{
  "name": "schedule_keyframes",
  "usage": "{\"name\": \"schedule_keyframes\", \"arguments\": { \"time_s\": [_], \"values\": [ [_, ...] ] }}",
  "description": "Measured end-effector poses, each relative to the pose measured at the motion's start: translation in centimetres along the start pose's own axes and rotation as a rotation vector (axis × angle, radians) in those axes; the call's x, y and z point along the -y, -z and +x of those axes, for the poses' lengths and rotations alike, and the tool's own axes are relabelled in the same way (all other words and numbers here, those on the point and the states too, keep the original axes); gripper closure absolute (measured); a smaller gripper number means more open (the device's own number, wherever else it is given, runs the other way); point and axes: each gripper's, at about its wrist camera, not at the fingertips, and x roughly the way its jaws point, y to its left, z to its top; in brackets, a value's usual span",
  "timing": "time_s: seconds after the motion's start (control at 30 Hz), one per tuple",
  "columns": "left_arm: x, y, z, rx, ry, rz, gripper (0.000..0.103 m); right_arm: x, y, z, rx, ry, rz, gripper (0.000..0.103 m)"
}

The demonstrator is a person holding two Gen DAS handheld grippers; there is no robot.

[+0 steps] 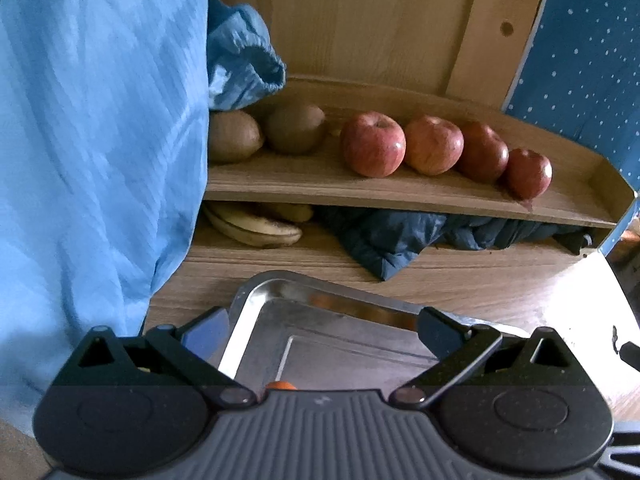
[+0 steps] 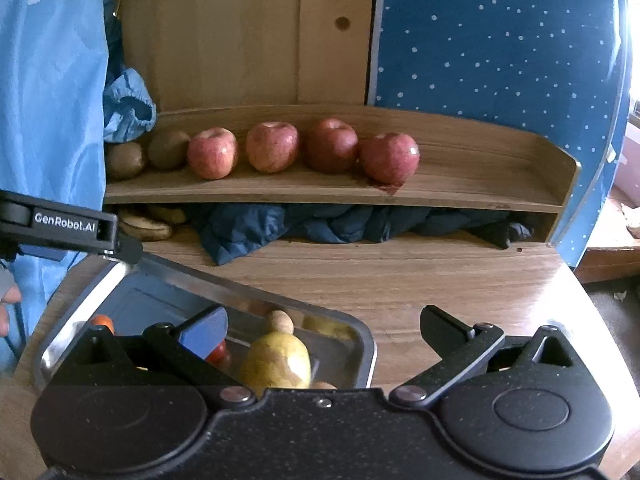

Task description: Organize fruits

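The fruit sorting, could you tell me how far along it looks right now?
Done: four apples and two kiwis sit in a row on the upper shelf, bananas below. In hand: nothing; the left gripper and right gripper are both open. Left: a pear and small fruits remain in the metal tray.

Four red apples point(image 2: 304, 150) sit in a row along the upper wooden shelf point(image 2: 460, 184), upright, stems up, with two brown kiwis point(image 2: 146, 154) at their left end. Bananas point(image 1: 256, 226) lie underneath it. In the metal tray point(image 2: 362, 354), a yellow-green pear point(image 2: 276, 364) lies beside small orange-red fruit, partly hidden.
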Motion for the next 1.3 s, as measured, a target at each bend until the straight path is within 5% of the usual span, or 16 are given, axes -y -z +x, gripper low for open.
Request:
{"name": "schedule_keyframes", "arguments": {
  "time_s": [0.57, 1.3],
  "values": [
    [1.6, 3.8, -5.9, 0.024, -0.028, -0.088, 0.001, 3.1, 0.8, -6.4, 0.018, -0.048, 0.001, 0.001],
    [0.6, 10.2, -13.0, 0.013, -0.140, -0.081, 0.001, 0.2, 5.8, -13.4, 0.034, -0.150, -0.004, 0.001]
  ]
}}
